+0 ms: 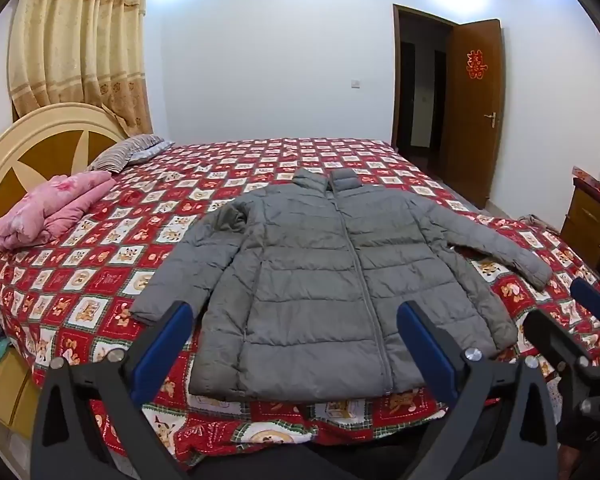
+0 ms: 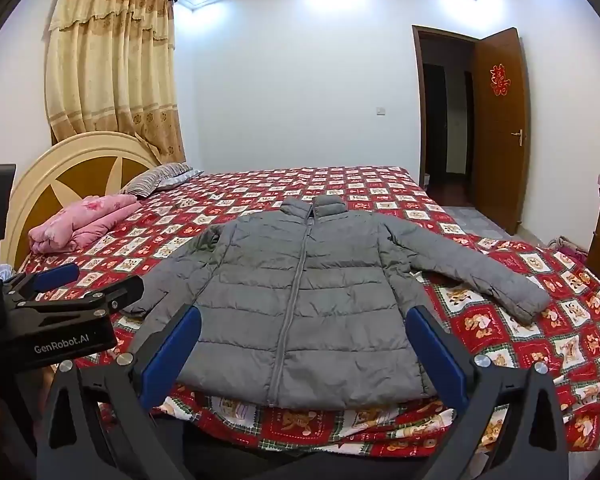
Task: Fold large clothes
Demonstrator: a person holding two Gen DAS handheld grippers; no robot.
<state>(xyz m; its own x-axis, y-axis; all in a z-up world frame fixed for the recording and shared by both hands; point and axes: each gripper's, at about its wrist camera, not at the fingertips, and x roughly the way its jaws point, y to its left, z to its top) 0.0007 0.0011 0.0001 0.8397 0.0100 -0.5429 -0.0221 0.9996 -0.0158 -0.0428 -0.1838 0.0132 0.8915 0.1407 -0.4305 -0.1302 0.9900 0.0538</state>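
A grey jacket lies flat on the bed, front up and zipped, collar at the far end and hem at the near edge. Both sleeves are spread out — the left one ends near the left gripper's left finger, the right one reaches out toward the bed's right side.

The left gripper hovers over the hem with its jaws spread wide and nothing between them; its blue pads frame the lower part of the jacket. The right gripper hangs just beside it, also spread wide and empty, above the same near edge.

A folded pink blanket sits at the far left by the headboard, well apart from the jacket, with a striped pillow beyond it. A brown door stands open at the far right.
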